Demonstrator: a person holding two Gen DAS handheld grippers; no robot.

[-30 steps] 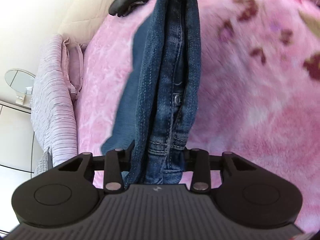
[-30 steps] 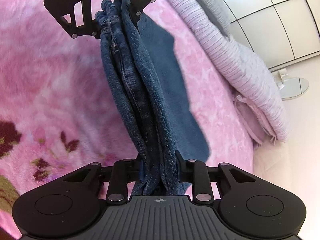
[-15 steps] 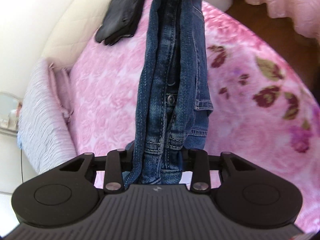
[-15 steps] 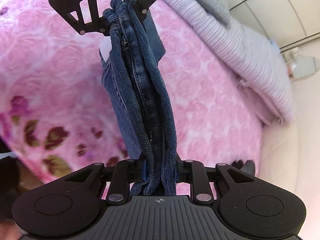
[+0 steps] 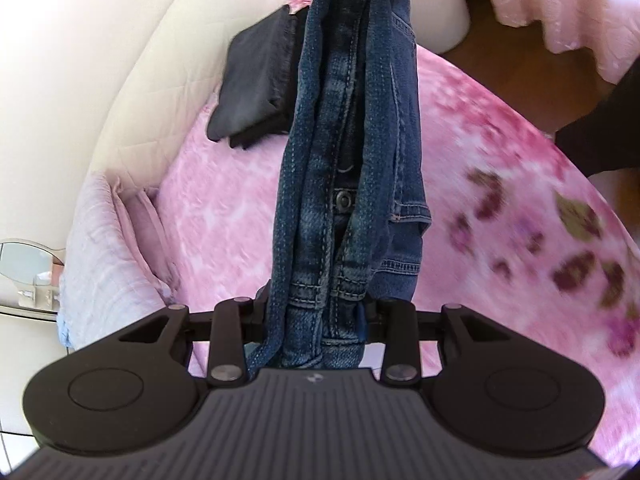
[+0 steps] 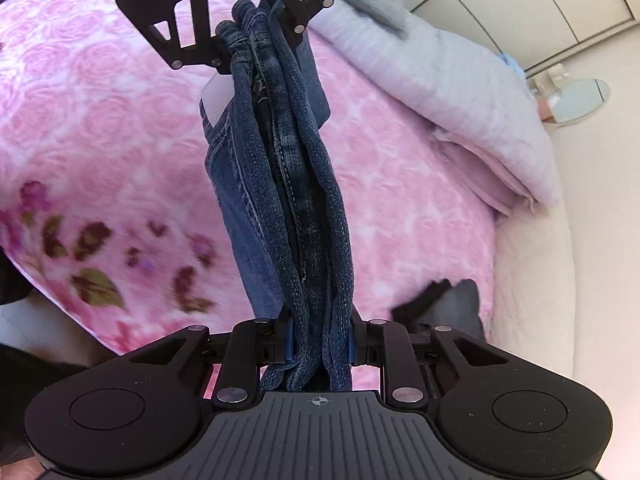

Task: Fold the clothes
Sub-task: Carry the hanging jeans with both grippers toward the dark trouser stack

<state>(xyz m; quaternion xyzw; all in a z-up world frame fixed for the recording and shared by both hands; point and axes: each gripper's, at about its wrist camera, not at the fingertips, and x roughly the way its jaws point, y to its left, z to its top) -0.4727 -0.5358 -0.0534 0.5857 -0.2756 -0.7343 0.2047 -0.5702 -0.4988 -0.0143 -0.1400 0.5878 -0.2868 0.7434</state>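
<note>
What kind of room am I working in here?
Most likely a bedroom: a bed under a pink floral blanket, striped pillows at one end, and a padded cream bed frame alongside it.

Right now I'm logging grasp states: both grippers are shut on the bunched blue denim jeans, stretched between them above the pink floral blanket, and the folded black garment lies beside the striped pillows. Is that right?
One detail is wrong. The folded black garment lies apart from the striped pillows, up against the cream padded bed edge, as the left wrist view shows. The rest holds: left gripper and right gripper are shut on the bunched blue denim jeans above the pink floral blanket.
</note>
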